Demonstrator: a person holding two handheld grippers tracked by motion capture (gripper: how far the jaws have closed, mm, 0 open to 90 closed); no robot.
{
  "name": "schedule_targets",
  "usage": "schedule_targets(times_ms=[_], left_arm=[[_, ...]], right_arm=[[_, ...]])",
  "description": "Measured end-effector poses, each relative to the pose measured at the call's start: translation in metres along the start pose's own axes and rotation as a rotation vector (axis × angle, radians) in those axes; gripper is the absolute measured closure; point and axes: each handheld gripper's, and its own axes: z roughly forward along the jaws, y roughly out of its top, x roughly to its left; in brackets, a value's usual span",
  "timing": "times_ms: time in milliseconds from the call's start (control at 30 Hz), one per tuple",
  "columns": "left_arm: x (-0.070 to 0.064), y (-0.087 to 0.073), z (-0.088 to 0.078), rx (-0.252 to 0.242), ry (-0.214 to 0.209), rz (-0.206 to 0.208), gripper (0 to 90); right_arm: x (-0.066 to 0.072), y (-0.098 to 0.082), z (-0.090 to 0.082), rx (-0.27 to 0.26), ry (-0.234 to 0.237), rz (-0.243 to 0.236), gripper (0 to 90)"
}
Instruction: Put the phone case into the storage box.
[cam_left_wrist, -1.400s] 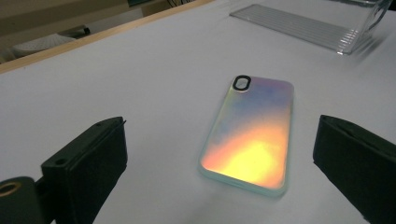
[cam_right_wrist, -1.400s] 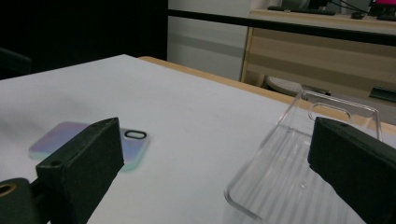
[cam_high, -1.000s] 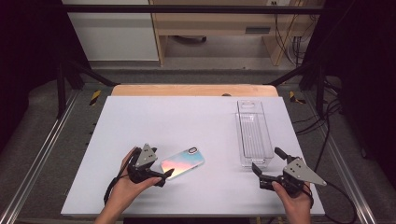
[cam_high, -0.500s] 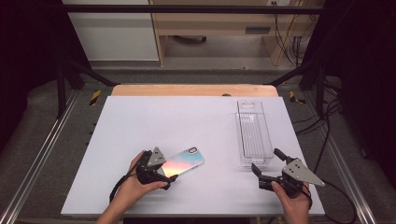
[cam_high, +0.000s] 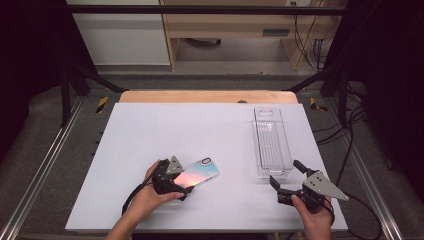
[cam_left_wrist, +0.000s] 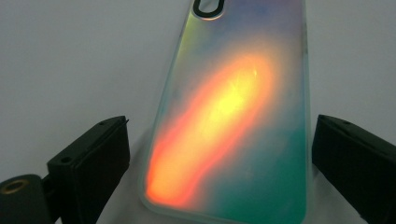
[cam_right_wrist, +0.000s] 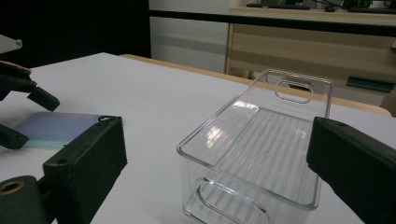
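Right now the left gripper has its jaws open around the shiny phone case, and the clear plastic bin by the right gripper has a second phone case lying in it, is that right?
Not quite. The clear plastic bin is empty, as the right gripper view shows: nothing but its ribbed floor. The rest stands: the left gripper has its jaws open around the phone case, and the bin sits just ahead of the right gripper.

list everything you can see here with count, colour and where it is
phone case: 1, iridescent orange, teal and lilac, flat on the table's near left, between the left gripper's open jaws
clear bin: 1, transparent, empty, on the table's right, just beyond the right gripper
table: 1, white top with a wooden far edge
left gripper: 1, black, near left, jaws open either side of the phone case
right gripper: 1, black with a grey plate, near right, jaws open, holding nothing
hands: 2, at the near edge, one on each gripper
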Motion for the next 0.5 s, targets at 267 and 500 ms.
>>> schedule_targets(times_ms=[267, 500], left_arm=[[0.0052, -0.0004, 0.0021, 0.005, -0.039, -0.029, 3.9], [0.0064, -0.0004, -0.0007, 0.002, -0.056, -0.027, 10.9]], right_arm=[[-0.0012, -0.0007, -0.0001, 0.001, 0.002, 0.006, 5.3], [-0.0008, -0.0012, 0.0006, 0.003, 0.004, 0.009, 5.4]])
